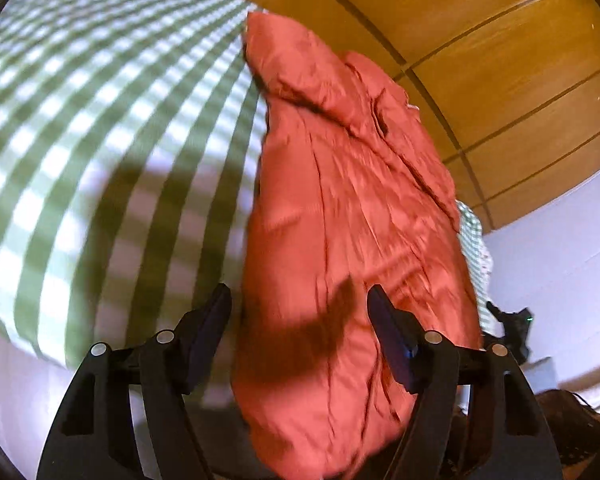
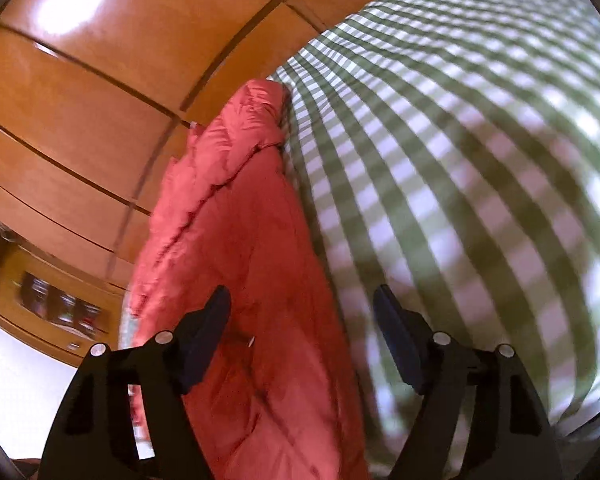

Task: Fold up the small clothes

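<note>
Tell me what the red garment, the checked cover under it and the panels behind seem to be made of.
Red garment: probably thin woven fabric with a slight sheen; fine creases, stitched seams.
Checked cover: likely matte cotton-type cloth, green and white gingham; blur hides the weave.
Panels: wood or wood-look laminate, glossy; a bright light reflection shows.

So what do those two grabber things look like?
Both look the same: the left gripper and right gripper are matte black plastic with angular cut-out arms, round silver pins at the joints, and two flat dark jaws. No cables or sleeves show.
</note>
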A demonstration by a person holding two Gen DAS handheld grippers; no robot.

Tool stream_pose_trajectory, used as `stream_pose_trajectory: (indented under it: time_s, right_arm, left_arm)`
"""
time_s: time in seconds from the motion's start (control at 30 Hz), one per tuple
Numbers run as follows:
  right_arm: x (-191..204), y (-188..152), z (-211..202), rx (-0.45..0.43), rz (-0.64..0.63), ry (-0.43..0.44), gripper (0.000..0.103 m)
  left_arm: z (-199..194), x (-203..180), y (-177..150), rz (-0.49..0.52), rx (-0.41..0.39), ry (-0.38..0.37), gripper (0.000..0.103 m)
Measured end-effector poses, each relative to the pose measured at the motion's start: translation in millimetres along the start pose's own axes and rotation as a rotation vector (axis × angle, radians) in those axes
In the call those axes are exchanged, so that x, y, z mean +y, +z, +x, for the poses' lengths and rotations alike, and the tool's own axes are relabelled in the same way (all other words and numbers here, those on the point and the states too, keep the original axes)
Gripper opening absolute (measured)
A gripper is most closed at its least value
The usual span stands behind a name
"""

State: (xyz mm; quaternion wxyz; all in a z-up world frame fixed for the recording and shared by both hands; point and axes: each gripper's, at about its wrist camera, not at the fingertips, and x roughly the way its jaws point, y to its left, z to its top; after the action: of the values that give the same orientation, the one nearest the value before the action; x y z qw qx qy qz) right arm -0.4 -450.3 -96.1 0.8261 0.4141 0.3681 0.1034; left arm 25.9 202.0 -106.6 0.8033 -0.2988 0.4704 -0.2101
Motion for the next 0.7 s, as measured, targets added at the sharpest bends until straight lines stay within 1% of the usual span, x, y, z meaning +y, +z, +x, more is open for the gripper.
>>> stream_pose_trajectory:
  time_s: [0.07, 0.17, 0.2, 0.3, 0.43, 0.5, 0.53, 0.63, 0.67, 0.7]
  right_arm:
    - [-4, -9, -3, 0.008, 0.031, 0.046, 0.074]
    - [-5, -22, -5, 0.029, 0.046, 0.095, 0.073]
    - [-4, -26, -5, 0.04, 0.045, 0.103, 0.072]
    - [1, -39, -3, 0.058, 0.021, 0.11, 0.072]
    - [5, -48, -1, 0.072, -0.01, 0.112, 0.072]
    - [7, -50, 3, 0.083, -0.011, 0.119, 0.072]
    - [9, -51, 5, 0.089, -0.016, 0.12, 0.072]
    - [8, -51, 7, 0.095, -0.035, 0.12, 0.071]
    - [8, -51, 9, 0.098, -0.039, 0.117, 0.066]
    - [9, -52, 11, 0.104, -0.04, 0.113, 0.058]
  left_arm:
    - [0, 0, -9, -0.006, 0.046, -0.038, 0.069]
    - [5, -3, -19, 0.003, 0.113, -0.066, 0.069]
    - [6, -3, -21, 0.005, 0.123, -0.073, 0.069]
    - [12, -8, -27, 0.0, 0.182, -0.114, 0.069]
    - [22, -17, -35, 0.028, 0.237, -0.121, 0.069]
    - [30, -20, -39, 0.025, 0.279, -0.149, 0.069]
    - [35, -24, -41, 0.033, 0.298, -0.15, 0.069]
    - [40, -28, -45, 0.058, 0.325, -0.15, 0.069]
    - [43, -28, -45, 0.06, 0.335, -0.147, 0.069]
    - [46, -31, -47, 0.071, 0.349, -0.137, 0.069]
